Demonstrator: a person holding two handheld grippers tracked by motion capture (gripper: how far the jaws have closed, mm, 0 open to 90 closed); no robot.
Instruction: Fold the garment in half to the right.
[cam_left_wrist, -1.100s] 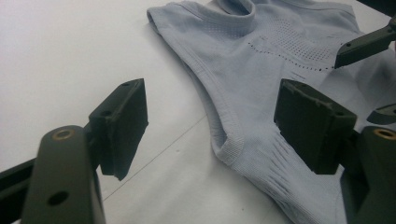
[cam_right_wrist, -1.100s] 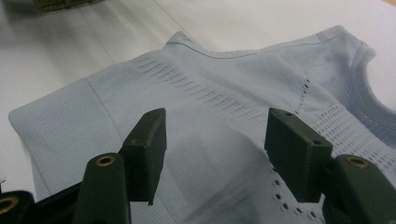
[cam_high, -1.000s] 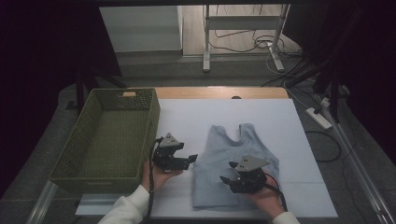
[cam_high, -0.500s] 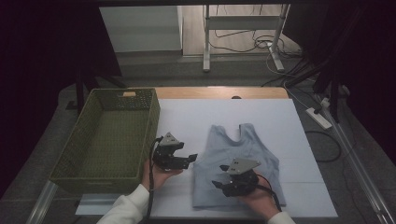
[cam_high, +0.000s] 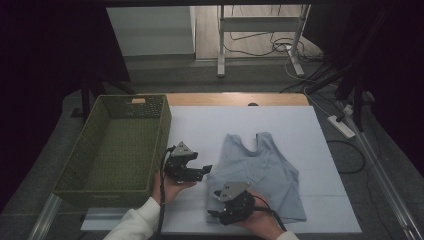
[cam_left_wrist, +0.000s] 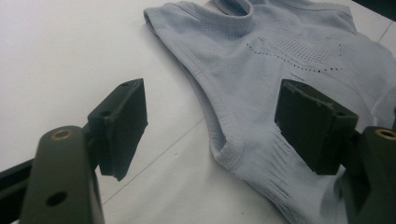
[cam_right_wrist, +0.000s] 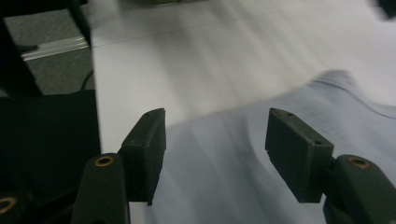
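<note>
The pale blue sleeveless knit top (cam_high: 264, 175) lies flat on the white surface (cam_high: 210, 125), right of the green woven basket (cam_high: 117, 145). The left gripper view shows perforated dots on its chest. Left gripper (cam_high: 202, 171) and right gripper (cam_high: 214, 210) both gape wide, holding nothing. No writing is legible.

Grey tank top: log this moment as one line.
grey tank top flat on white mat | left claw open at its edge | right claw open over hem | basket left
</note>
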